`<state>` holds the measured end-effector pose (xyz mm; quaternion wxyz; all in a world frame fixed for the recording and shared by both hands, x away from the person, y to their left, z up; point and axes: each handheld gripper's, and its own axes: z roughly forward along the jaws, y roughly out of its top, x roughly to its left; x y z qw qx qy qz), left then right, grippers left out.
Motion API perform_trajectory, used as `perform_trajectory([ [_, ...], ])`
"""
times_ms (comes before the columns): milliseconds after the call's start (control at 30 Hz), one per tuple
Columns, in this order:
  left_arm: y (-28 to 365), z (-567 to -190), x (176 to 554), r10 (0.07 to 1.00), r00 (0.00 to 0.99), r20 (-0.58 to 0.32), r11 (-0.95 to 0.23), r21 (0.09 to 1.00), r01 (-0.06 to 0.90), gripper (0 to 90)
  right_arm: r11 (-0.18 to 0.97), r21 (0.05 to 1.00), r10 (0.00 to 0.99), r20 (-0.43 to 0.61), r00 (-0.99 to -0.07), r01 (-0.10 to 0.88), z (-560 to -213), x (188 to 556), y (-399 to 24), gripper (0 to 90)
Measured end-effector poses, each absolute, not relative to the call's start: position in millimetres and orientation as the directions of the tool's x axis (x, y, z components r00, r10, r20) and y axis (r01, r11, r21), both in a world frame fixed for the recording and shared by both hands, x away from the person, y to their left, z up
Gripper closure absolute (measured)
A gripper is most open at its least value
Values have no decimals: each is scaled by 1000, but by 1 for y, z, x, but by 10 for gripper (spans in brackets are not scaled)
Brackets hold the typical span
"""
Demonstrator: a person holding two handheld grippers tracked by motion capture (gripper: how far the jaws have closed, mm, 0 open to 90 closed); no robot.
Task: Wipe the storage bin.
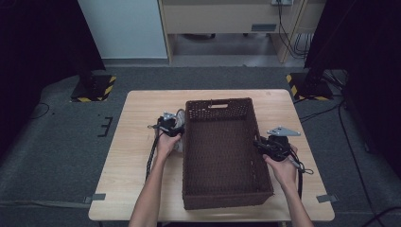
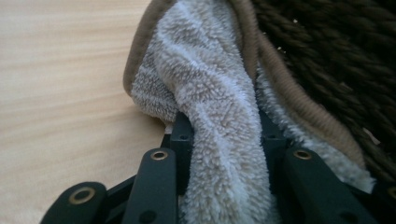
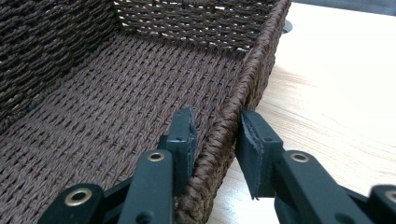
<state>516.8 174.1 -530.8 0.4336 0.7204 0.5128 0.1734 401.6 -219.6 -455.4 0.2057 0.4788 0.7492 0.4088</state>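
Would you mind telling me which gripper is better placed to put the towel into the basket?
The left gripper. Its jaws are shut on the towel right beside the basket, while the right gripper straddles the basket's right rim, probably steadying it.

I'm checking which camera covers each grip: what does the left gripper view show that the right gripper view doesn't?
Left gripper view: the left claw pinching a fluffy grey-white towel with a tan hem, pressed against the basket's outer wall.

Right gripper view: the right claw straddling the basket's side rim, one jaw inside and one outside, with the basket's bare woven floor beyond.

Both: the dark brown woven rectangular basket and the light wooden table.
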Motion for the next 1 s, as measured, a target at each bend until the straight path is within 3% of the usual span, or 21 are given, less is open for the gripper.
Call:
perform_trajectory([
  [133, 183, -509, 509, 891, 392, -231, -30, 830, 557, 670, 210, 812, 884, 81, -461, 545, -456, 402, -220, 673],
  [333, 191, -455, 486, 851, 474, -228, 9, 907, 420, 670, 209, 812, 884, 81, -461, 544, -456, 402, -220, 673],
  [467, 186, -440, 470, 829, 518, -209, -13, 920, 392, 668, 211, 812, 884, 80, -460, 545, -456, 402, -220, 673],
  [800, 176, -508, 469, 856, 467, -223, -73, 841, 535, 670, 212, 812, 884, 78, -461, 543, -456, 402, -220, 673],
  [1000, 175, -529, 469, 869, 454, -197, -123, 803, 583, 670, 213, 812, 884, 77, -462, 543, -456, 402, -220, 673],
])
